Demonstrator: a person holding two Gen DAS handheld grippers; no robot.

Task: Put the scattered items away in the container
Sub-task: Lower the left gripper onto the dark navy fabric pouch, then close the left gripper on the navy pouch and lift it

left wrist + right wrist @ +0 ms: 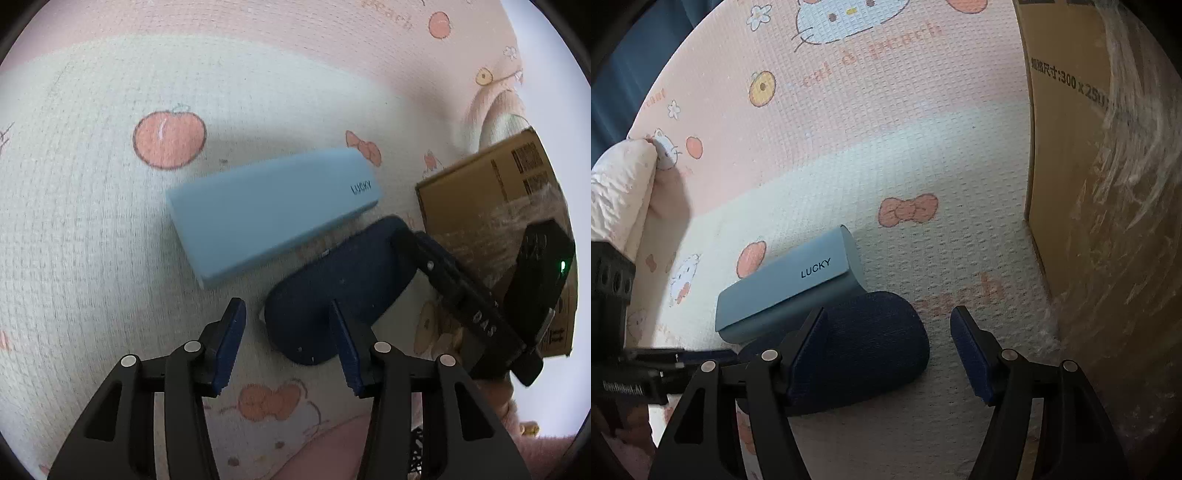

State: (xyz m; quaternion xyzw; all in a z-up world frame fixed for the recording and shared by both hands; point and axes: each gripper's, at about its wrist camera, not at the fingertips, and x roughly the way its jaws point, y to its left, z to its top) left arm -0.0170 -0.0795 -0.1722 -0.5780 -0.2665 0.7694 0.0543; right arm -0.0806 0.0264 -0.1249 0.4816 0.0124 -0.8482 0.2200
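Left wrist: my left gripper (288, 347) stands open and empty above the printed mat (92, 221), just beside the navy case (332, 280); the light blue case (266, 214) touches it. Right wrist: my right gripper (890, 350) gapes open, seemingly holding nothing, near the cardboard box (1067, 166).

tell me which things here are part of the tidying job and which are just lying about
Part of the job:
- light blue LUCKY case
- dark blue case
- cardboard box, apparently the container
- left gripper and right gripper, both open

Just there:
- cartoon-print mat
- white quilted bedding
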